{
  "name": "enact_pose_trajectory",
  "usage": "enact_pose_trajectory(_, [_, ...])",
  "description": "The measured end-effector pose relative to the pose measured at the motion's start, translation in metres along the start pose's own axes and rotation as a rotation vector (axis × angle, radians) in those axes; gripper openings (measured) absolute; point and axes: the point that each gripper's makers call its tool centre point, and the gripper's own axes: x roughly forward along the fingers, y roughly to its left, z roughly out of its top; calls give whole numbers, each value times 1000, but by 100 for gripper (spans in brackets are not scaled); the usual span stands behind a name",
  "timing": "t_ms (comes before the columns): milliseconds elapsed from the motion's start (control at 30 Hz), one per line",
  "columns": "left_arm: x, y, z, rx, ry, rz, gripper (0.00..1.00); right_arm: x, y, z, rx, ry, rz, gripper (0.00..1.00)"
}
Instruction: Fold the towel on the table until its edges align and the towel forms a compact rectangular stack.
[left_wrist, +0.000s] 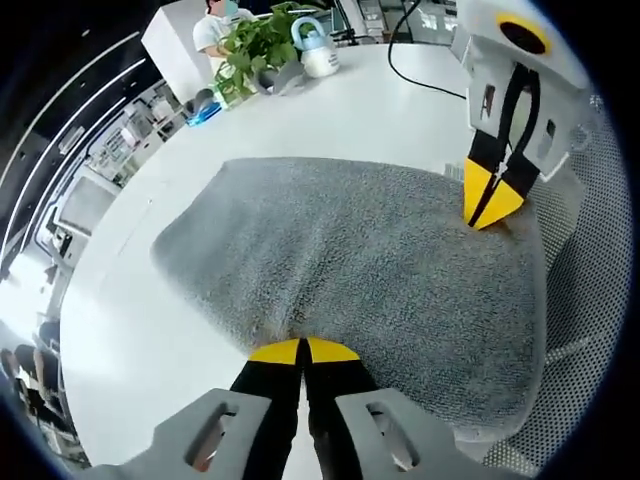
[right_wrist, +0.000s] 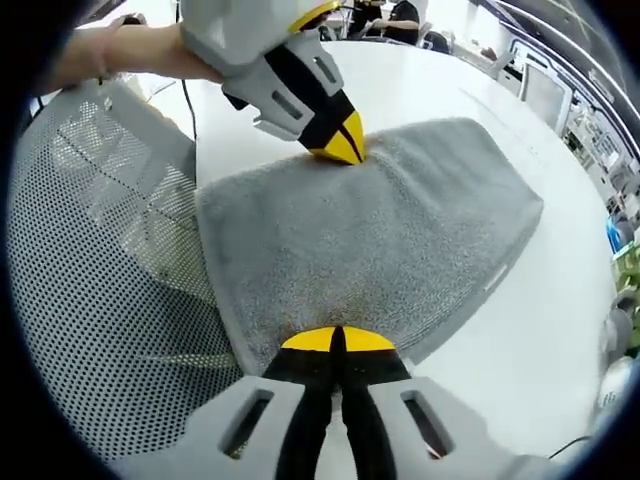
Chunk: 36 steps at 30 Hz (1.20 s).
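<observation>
A grey towel (left_wrist: 350, 260) lies spread on the round white table (left_wrist: 130, 330), one side reaching the table's edge. In the left gripper view my left gripper (left_wrist: 302, 350) is shut on the towel's near edge, and my right gripper (left_wrist: 492, 205) comes in from the upper right, shut on the edge by the chair. In the right gripper view the towel (right_wrist: 400, 240) stretches away from my right gripper (right_wrist: 337, 340), whose yellow tips pinch its near edge. My left gripper (right_wrist: 340, 142) pinches the far edge there, with a hand behind it.
A grey mesh chair (right_wrist: 100, 280) stands against the table beside the towel. At the far side of the table are a potted plant (left_wrist: 258, 50), a white and blue jug (left_wrist: 318, 52) and a black cable (left_wrist: 420, 75). A person sits beyond.
</observation>
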Motion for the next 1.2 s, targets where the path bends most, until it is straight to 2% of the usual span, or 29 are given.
enact_pose_trajectory(100, [0, 0, 0, 7, 8, -3, 1, 1, 0, 1, -74, 5, -11, 0])
enact_pose_trajectory(267, [0, -1, 1, 77, 10, -4, 1, 1, 1, 1, -180, 11, -26, 0])
enact_pose_trajectory(333, [0, -1, 1, 88, 10, -7, 1, 1, 1, 2, -255, 21, -34, 0])
enact_pose_trajectory(433, [0, -2, 1, 103, 4, -3, 1, 2, 3, 1, -289, 27, -34, 0])
enact_pose_trajectory(500, [0, -3, 3, 189, -25, -24, 1, 2, 2, 1, -316, 25, -33, 0])
enact_pose_trajectory(533, [-1, -4, 3, 203, -57, -48, 1, 1, 2, 1, -316, 20, -32, 0])
enact_pose_trajectory(567, [-2, -4, 3, 174, -86, -65, 1, 1, 2, 1, -314, 13, -29, 0])
enact_pose_trajectory(600, [-5, -4, 3, 102, -121, -101, 1, 0, 1, 1, -311, -2, -21, 0])
enact_pose_trajectory(667, [-14, -6, 4, -1, -138, -164, 5, 0, 1, 1, -293, -32, -3, 0])
enact_pose_trajectory(700, [-18, -7, 6, -2, -149, -178, 8, 0, 0, 1, -279, -41, 2, 0])
enact_pose_trajectory(733, [-26, -14, 12, 35, -178, -220, 13, 0, 0, 1, -259, -49, 8, 0])
enact_pose_trajectory(800, [-42, -44, 14, 141, -191, -357, 17, 0, 0, 2, -243, -51, 13, 0])
enact_pose_trajectory(900, [-59, -69, 11, 372, -187, -401, 19, 0, 1, 2, -239, -47, 15, 0])
enact_pose_trajectory(967, [-65, -86, 6, 448, -169, -439, 25, 0, 1, 2, -236, -49, 12, 0])
enact_pose_trajectory(1067, [-68, -98, 3, 556, -166, -445, 27, 0, 0, 2, -208, -62, 8, 0])
enact_pose_trajectory(1133, [-66, -95, 5, 618, -159, -396, 27, 0, -1, 2, -173, -75, 12, 0])
enact_pose_trajectory(1200, [-64, -96, 9, 669, -181, -376, 29, 0, -2, 2, -141, -86, 19, 0])
